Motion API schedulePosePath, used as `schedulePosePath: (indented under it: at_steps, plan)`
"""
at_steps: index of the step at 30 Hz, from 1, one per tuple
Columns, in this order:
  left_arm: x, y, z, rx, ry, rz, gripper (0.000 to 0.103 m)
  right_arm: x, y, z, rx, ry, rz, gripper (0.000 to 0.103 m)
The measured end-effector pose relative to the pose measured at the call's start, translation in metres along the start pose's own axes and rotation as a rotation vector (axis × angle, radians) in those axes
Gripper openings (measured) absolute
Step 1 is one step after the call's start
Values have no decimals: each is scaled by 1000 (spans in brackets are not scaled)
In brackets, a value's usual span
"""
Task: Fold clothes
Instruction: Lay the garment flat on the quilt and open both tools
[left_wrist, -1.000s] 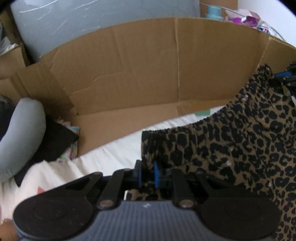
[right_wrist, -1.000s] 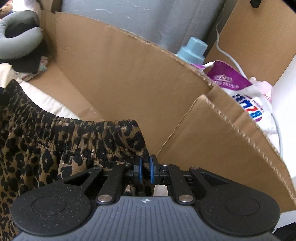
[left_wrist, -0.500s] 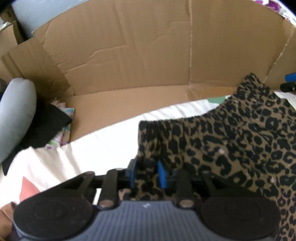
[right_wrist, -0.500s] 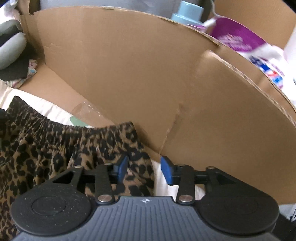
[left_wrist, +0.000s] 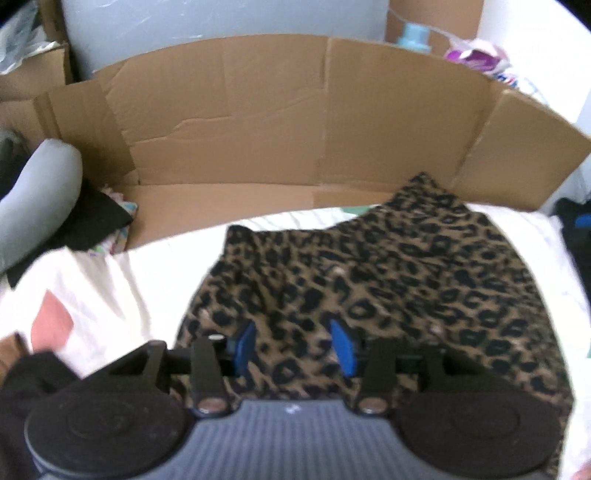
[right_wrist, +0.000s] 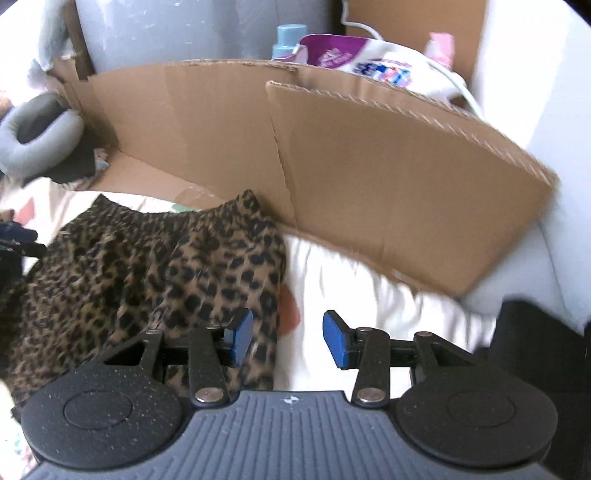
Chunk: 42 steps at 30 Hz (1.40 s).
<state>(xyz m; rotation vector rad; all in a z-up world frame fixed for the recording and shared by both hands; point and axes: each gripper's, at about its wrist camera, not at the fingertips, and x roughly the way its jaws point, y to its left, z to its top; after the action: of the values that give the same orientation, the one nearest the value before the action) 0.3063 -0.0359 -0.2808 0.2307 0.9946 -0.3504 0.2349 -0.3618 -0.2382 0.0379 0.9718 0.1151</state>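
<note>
The left gripper is spread wide, its blue pads apart and gripping nothing, held over the near part of the skirt. The leopard cloth shows in the gap between the pads; whether they touch it cannot be told, as the view is blurred.

The right gripper is also spread wide and empty. Its left pad sits over the skirt's right edge; its right pad is over bare sheet.

The skirt lies spread on the white sheet, its gathered waistband at the far edge. The far right corner of the waistband rises in a small peak, touching or just beside the cardboard. The far left corner lies flat, near the sheet's far edge.

To the skirt's left there is open sheet with a pink patch. To its right a band of open sheet runs to the bed's right edge, where something dark lies.

The cardboard stands as a bent wall along the far edge and angles in on the right, closing that corner. A grey pillow and a black cloth lie at the far left corner. Behind the cardboard are a blue-capped bottle and a purple and white bag.
</note>
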Motion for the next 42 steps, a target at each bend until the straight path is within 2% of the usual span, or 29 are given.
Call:
schedulePosePath:
  at_steps: [9,12,17,22,28,32,38,41,42]
  plan:
    - [-45,-41,-40,-28,11,-80,58,-12,-1,-63,111,27,45,50]
    - [-55,-57,-54,-3,12,-92,67,-15,-1,-84,146,38,58,52]
    - [-61,-71,-73,-36,21,-121,67,-21,-1,-119,204,55,81,55]
    - [-52,-85,-94,-38,39,-146,67,-11,5,-134,235,50,110,62]
    - [-31,-89,-115,-97,85,-180,67,8,11,-147,231,68,115,63]
    - [-30,-87,-122,-103,102,-185,67,23,9,-155,254,97,141,63]
    - [-33,-81,-126,-134,105,-190,67,39,6,-157,333,83,188,62]
    - [-33,-81,-127,-137,109,-193,67,44,8,-155,342,80,205,56]
    - [-33,-81,-128,-137,109,-196,67,45,9,-154,341,82,210,46]
